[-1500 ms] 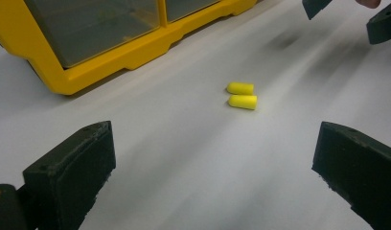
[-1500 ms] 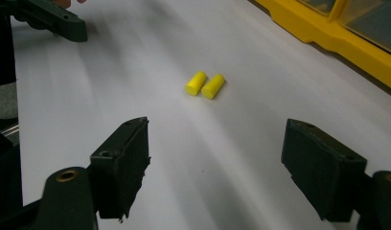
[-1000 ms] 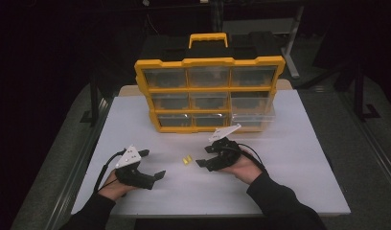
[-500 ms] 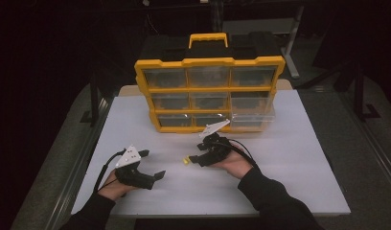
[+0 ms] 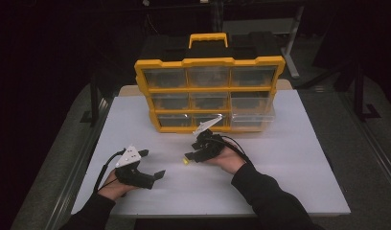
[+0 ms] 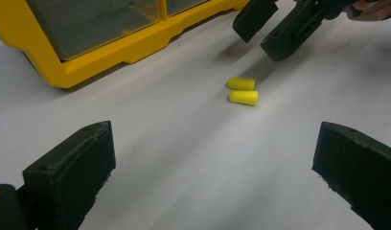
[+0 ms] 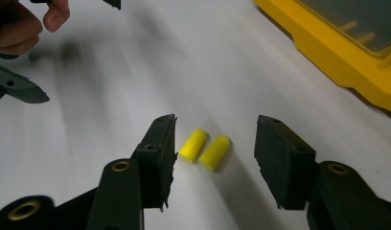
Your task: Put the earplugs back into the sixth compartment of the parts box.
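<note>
Closing right tool straddles two earplugs, ungripped | left tool released | risk: plugs squirt toward table's near edge.

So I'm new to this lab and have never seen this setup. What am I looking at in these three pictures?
A person sits at a white table, holding a hand-operated gripper in each hand. The high view looks down from above. The other two come from cameras riding on each gripper, looking along its black jaws. The left gripper rests open, holding nothing. The right gripper has just been closing around two yellow foam earplugs lying side by side; they sit between its jaws, not yet pinched. Behind stands a yellow organizer case with clear drawers.
</note>
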Demonstrator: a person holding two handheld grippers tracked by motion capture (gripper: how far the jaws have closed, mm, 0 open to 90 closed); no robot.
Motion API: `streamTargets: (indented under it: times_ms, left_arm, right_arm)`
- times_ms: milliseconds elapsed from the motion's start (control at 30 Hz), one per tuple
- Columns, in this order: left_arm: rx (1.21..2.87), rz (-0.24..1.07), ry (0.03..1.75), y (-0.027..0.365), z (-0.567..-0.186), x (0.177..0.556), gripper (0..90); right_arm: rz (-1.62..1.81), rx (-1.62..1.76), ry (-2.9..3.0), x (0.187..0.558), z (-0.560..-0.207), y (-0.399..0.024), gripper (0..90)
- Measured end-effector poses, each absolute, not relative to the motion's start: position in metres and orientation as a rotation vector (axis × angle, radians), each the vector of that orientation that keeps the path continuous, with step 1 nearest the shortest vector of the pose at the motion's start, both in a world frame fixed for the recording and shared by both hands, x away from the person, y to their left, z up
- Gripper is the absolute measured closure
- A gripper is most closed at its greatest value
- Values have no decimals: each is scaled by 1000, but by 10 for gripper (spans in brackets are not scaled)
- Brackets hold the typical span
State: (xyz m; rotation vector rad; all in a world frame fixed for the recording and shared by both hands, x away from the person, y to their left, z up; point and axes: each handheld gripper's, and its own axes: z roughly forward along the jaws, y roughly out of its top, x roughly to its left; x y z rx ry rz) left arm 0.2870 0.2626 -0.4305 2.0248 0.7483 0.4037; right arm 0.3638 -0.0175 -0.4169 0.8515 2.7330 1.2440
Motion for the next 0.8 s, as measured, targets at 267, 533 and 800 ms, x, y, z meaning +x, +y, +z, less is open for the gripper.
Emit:
streamTargets:
  times_ms: [267,533,800]
  left_arm:
    - [2025,406,751,263,-430,287,3]
    - [2024,406,750,263,-430,287,3]
    - [2022,405,748,263,-430,286,3]
  right_arm:
    - [1212,849,2778,370,-429,-12,556]
    - [1180,850,2826,373,-438,-8,629]
    - [1157,859,2841,374,-441,-9,695]
